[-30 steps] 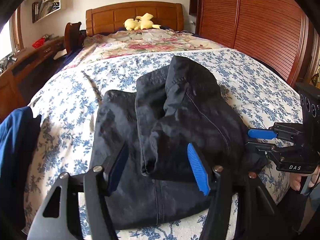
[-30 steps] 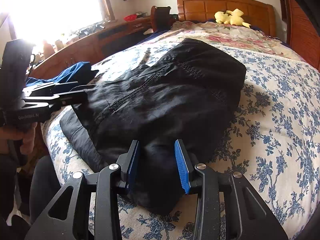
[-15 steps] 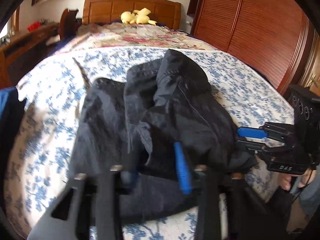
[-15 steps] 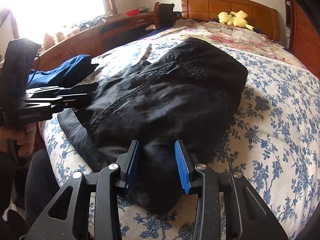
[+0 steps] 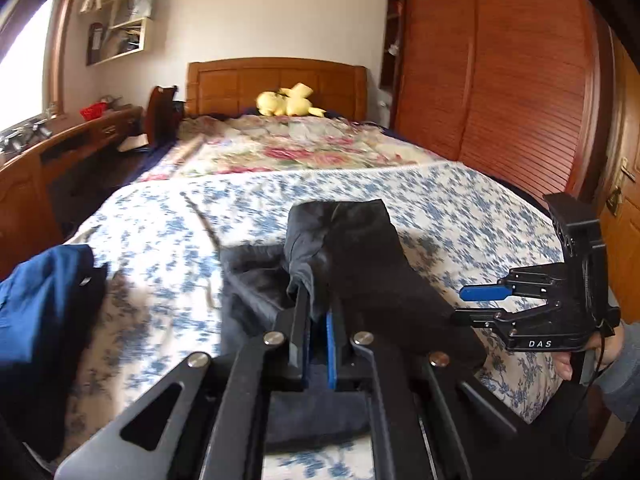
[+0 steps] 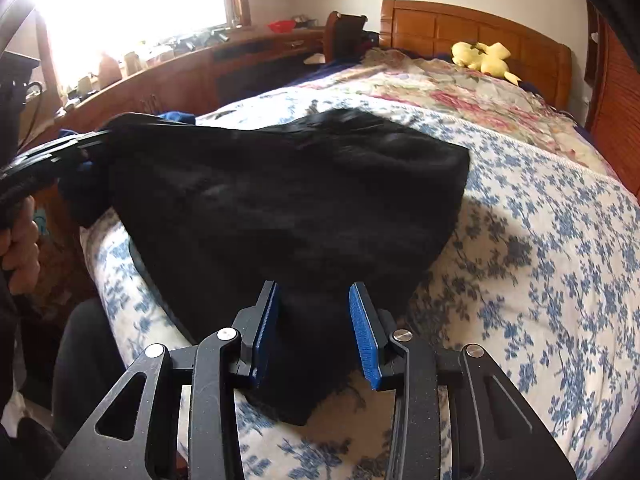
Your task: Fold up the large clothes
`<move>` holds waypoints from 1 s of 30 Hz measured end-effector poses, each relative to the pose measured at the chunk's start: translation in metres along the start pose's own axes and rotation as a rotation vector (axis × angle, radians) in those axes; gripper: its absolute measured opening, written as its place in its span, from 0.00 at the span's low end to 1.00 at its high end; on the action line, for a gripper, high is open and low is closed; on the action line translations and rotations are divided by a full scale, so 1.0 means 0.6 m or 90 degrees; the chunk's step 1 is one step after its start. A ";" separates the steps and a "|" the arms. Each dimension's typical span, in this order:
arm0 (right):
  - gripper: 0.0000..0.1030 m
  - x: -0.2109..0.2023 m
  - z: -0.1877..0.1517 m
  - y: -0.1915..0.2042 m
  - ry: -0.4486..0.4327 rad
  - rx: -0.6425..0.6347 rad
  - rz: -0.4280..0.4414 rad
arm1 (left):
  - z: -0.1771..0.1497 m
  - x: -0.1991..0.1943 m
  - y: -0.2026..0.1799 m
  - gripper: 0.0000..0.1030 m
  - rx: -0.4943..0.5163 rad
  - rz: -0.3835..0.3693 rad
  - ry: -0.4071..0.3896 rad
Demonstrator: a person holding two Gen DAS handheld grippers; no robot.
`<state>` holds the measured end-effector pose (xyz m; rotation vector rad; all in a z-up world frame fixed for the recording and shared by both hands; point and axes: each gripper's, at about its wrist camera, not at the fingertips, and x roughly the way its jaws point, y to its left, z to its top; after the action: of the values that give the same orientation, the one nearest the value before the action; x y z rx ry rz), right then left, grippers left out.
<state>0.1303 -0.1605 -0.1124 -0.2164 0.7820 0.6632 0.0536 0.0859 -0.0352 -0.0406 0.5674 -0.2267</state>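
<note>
Left gripper (image 5: 318, 320): jaws nearly closed, pinching a fold of the black garment (image 6: 288, 200). Right gripper (image 6: 314, 328): jaws part-open around the garment's near corner; whether the pads actually grip cannot be determined. The garment lies on the floral bedspread (image 6: 540, 260), at the bedspread's near edge, its left side raised.

The garment (image 6: 288, 200) lies on the bed (image 6: 540, 280) before me, between my left gripper (image 5: 318, 328) and right gripper (image 6: 316, 332). A plush toy (image 5: 288, 105) sits behind it by the headboard (image 5: 240, 84).
</note>
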 end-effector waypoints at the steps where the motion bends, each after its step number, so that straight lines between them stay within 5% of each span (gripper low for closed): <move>1: 0.35 0.003 0.008 0.005 -0.002 -0.002 0.004 | -0.001 -0.007 0.018 0.04 -0.005 0.012 0.000; 10: 0.35 0.048 0.024 0.089 0.016 -0.045 0.063 | -0.099 0.004 0.150 0.04 -0.073 0.087 0.073; 17: 0.36 0.098 -0.006 0.103 0.079 -0.060 0.056 | -0.145 0.032 0.138 0.04 -0.067 0.086 0.109; 30: 0.36 0.106 -0.020 0.102 0.071 -0.069 0.058 | -0.135 0.013 0.121 0.08 -0.031 0.089 0.103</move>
<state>0.1180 -0.0877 -0.1624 -0.3195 0.8671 0.7864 0.0310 0.1570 -0.1148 -0.0302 0.7336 -0.0799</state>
